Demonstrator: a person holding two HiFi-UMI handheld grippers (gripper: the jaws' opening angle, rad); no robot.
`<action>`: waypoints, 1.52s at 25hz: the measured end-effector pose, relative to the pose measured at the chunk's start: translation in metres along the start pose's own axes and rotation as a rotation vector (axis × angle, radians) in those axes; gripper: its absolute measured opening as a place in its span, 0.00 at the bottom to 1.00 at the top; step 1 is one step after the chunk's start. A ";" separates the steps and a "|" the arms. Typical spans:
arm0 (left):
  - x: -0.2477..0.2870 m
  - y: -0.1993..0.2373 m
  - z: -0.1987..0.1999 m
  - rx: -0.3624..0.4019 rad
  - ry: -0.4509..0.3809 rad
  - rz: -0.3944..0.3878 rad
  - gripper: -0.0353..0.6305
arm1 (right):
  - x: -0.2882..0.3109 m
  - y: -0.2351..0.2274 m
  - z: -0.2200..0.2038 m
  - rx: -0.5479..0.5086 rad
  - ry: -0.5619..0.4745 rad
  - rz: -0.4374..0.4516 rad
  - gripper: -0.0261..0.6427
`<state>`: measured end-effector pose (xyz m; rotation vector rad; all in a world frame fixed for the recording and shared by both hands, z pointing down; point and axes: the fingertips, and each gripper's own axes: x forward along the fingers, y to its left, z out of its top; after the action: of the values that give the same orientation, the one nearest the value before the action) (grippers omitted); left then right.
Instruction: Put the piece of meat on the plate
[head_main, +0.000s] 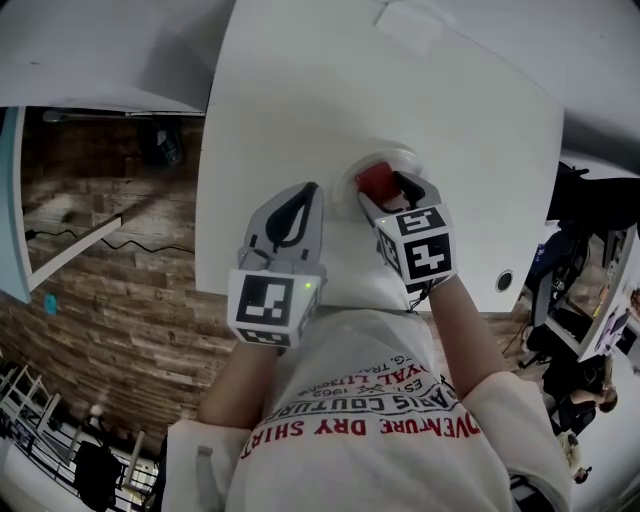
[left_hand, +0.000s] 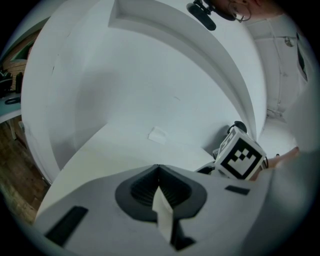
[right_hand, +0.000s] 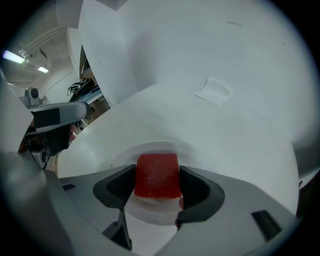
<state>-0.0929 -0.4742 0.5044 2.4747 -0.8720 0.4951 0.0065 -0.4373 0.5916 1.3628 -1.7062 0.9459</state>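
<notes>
A red, block-shaped piece of meat (head_main: 377, 181) (right_hand: 157, 175) sits between the pads of my right gripper (head_main: 386, 192) (right_hand: 157, 184), which press on its two sides. The meat is right over the round white plate (head_main: 404, 157) (right_hand: 150, 148) on the white table; I cannot tell whether it touches the plate. My left gripper (head_main: 311, 190) (left_hand: 159, 172) hovers just left of the plate, jaws shut together, holding nothing. The right gripper's marker cube (left_hand: 242, 156) shows at the right in the left gripper view.
The white table (head_main: 300, 100) has its near edge just under my hands, and a wooden floor (head_main: 110, 300) lies to the left. A small white patch (head_main: 410, 22) (right_hand: 214, 91) (left_hand: 158, 135) lies far on the table. A dark hole (head_main: 504, 281) sits near the right front edge.
</notes>
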 end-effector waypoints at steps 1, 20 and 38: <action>0.000 0.000 0.000 0.001 0.001 -0.001 0.06 | 0.000 -0.001 0.000 0.001 -0.002 -0.002 0.46; -0.019 0.000 0.041 0.072 -0.057 0.005 0.06 | -0.051 -0.011 0.032 0.074 -0.280 -0.082 0.48; -0.068 -0.051 0.131 0.229 -0.269 -0.059 0.06 | -0.223 -0.011 0.099 0.151 -0.828 -0.262 0.06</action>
<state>-0.0863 -0.4763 0.3484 2.8154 -0.8827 0.2571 0.0424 -0.4300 0.3507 2.2180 -1.9666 0.3658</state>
